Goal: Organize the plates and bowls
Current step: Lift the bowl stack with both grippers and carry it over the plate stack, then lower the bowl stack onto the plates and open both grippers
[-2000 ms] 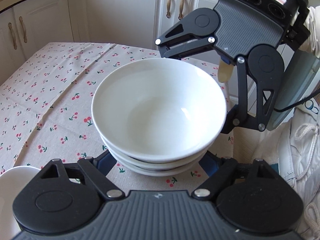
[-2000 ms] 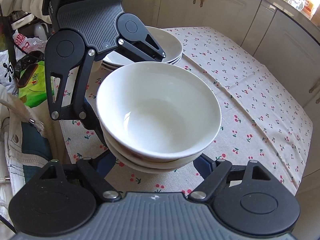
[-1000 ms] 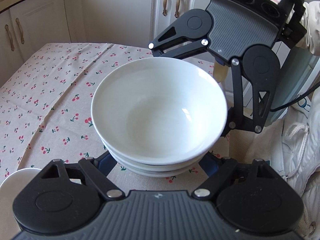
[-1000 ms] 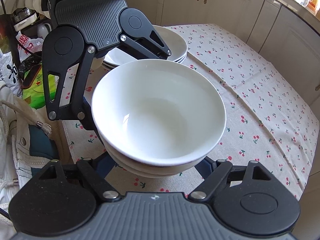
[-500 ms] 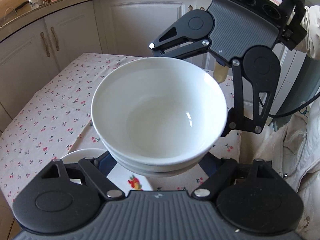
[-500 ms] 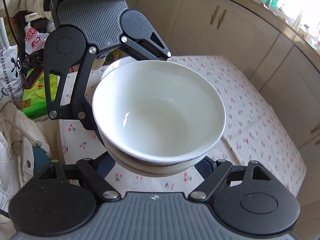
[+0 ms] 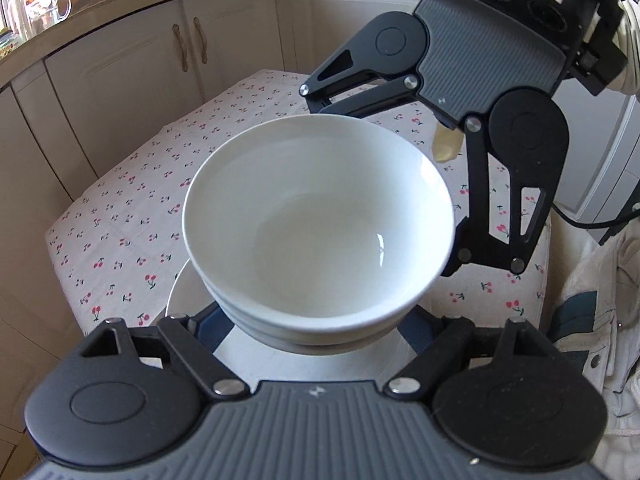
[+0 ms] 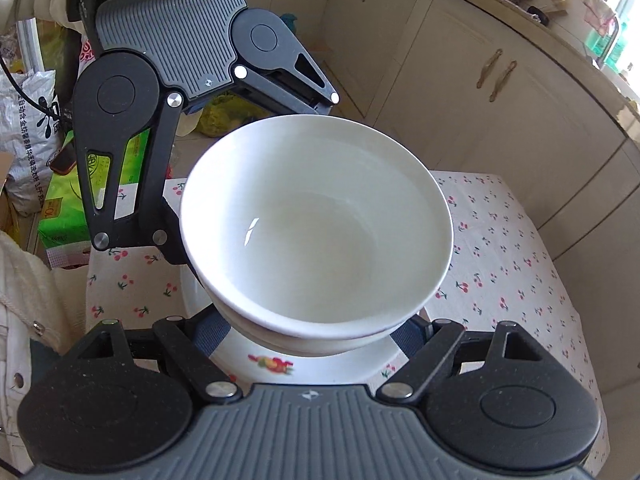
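A stack of white bowls (image 7: 320, 220) (image 8: 316, 220) hangs in the air, gripped from opposite sides. My left gripper (image 7: 316, 322) is shut on the lower bowls from the near side, its blue fingers (image 7: 208, 326) pressed to the stack. From the other side my right gripper (image 8: 316, 332) does the same, and it shows across the bowls in the left wrist view (image 7: 384, 184). The left gripper (image 8: 248, 184) shows likewise in the right wrist view. Directly under the bowls lies a white plate (image 8: 272, 364) (image 7: 186, 292) with a fruit print, on the cherry-print tablecloth (image 7: 132, 208).
Cream cabinets (image 7: 132, 80) (image 8: 500, 92) run around the table under a cluttered counter. Bags and a green box (image 8: 60, 196) stand on the floor past the table's edge. A person's white jacket (image 7: 600, 300) is close on one side. A white appliance (image 7: 600, 152) stands nearby.
Both grippers have carried the bowl stack sideways over the table and slightly up. It was over bare cloth; now it hangs over the fruit-print plate. The grip has not altered.
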`<state>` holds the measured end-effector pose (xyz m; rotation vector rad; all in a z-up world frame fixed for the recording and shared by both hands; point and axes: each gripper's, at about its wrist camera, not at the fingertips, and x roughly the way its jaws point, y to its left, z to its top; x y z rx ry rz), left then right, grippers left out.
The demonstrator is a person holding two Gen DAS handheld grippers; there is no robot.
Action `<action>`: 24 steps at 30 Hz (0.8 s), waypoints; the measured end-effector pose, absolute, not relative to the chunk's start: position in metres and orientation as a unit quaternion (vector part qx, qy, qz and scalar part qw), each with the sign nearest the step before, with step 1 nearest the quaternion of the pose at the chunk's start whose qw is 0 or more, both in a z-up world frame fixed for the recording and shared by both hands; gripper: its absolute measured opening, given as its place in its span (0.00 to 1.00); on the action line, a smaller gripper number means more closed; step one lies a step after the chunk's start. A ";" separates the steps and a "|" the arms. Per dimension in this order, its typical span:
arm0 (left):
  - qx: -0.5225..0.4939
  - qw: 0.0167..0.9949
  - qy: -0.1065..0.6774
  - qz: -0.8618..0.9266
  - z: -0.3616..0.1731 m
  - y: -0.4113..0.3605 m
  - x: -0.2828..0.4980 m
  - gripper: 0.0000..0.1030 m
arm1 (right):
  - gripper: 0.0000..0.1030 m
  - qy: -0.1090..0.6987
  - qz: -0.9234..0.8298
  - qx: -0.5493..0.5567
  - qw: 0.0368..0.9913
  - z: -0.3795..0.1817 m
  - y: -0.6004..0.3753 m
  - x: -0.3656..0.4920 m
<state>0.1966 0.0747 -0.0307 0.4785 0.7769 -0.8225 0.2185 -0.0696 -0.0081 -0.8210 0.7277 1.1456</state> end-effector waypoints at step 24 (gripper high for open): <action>0.186 0.833 0.375 -0.363 -0.046 0.092 0.196 0.88 | 0.86 0.351 0.496 -0.368 0.704 -0.025 -0.053 0.224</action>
